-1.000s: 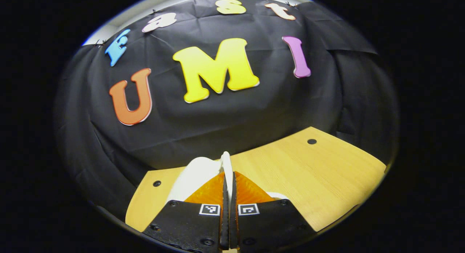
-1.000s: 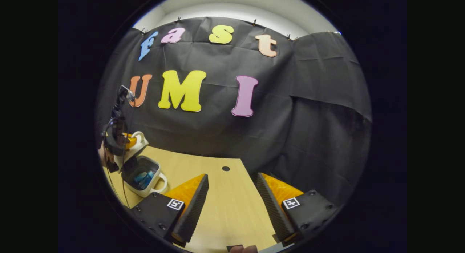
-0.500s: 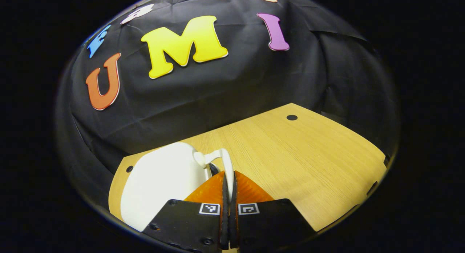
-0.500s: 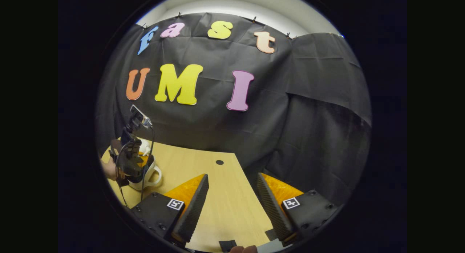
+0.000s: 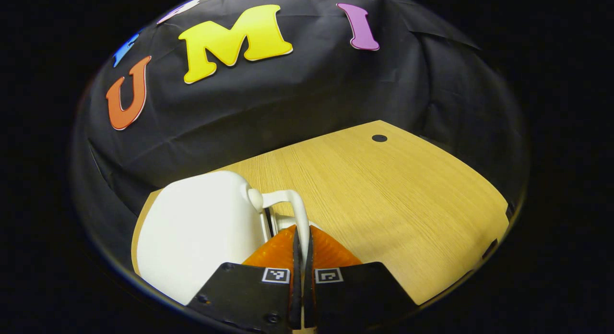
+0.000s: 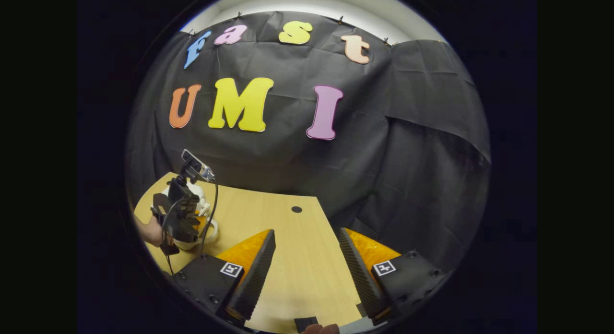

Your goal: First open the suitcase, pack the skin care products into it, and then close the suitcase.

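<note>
A small white hard-shell suitcase (image 5: 196,235) lies on the wooden table (image 5: 393,204) at the lower left of the left gripper view. Its lid is down over the lower half, with a thin dark seam by the handle (image 5: 288,199). My left gripper (image 5: 301,234) is shut on that white handle. In the right gripper view the suitcase (image 6: 204,207) lies far left, mostly behind the left gripper (image 6: 192,224) and the hand (image 6: 151,231) holding it. My right gripper (image 6: 307,232) is open over bare table, apart from the suitcase. The skin care products are hidden.
A dark round hole (image 5: 379,138) marks the table's far part; in the right gripper view the hole (image 6: 296,209) lies ahead of my open fingers. The black cloth wall stands close behind the table. The table's right edge (image 5: 499,219) drops off nearby.
My left gripper has swung the suitcase lid down by its handle. A second ago the case stood open with blue items inside; now the lid covers them. My right gripper barely moved.
</note>
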Demonstrator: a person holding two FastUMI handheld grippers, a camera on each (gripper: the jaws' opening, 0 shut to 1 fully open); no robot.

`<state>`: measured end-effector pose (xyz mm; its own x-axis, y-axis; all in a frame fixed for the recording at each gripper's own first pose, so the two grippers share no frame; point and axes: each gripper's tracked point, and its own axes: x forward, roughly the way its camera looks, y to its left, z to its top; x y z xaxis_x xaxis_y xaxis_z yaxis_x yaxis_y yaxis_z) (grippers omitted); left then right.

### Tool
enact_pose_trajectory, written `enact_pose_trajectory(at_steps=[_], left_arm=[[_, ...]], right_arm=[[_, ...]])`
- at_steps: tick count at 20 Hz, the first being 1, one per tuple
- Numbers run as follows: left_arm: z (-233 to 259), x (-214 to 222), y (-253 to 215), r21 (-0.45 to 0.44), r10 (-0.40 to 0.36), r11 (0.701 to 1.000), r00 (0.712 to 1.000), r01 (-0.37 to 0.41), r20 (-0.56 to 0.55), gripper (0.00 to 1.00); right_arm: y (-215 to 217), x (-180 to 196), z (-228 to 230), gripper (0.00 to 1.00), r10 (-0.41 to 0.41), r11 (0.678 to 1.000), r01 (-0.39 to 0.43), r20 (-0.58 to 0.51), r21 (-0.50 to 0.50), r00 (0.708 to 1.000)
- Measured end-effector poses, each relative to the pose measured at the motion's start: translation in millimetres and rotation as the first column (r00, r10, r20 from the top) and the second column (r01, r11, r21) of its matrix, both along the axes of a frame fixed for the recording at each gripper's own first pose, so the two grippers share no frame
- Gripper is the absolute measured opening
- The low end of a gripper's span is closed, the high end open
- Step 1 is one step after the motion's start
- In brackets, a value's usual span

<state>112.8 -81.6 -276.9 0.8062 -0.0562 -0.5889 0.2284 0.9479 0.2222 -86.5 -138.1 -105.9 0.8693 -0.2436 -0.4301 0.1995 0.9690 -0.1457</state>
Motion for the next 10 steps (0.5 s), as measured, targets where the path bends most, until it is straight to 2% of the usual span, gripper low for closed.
enact_pose_trajectory(at_steps=[3, 7, 9, 10], left_arm=[[-5.5, 0.1, -2.7, -0.008, 0.02, 1.0, 1.0, -0.021, -0.008, 0.06], [-10.8, 0.0, -7.7, -0.067, 0.043, 0.997, 0.999, -0.045, -0.032, 0.11], [-14.2, -2.7, -11.0, -0.109, 0.047, 0.993, 0.997, -0.053, -0.064, 0.18], [-14.7, -2.7, -12.7, -0.12, 0.046, 0.991, 0.996, -0.055, -0.077, 0.32]], right_arm=[[1.5, 0.0, -6.4, 0.8, 0.002, 1.0, -0.001, -0.01, 0.008, 1.0], [4.3, 2.0, -8.3, 0.8, 0.01, 1.0, -0.01, -0.013, 0.017, 1.0], [5.9, 3.3, -9.2, 0.8, 0.019, 1.0, -0.019, -0.012, 0.014, 1.0], [7.3, 3.5, -9.1, 0.8, 0.025, 1.0, -0.025, -0.012, 0.016, 1.0]])
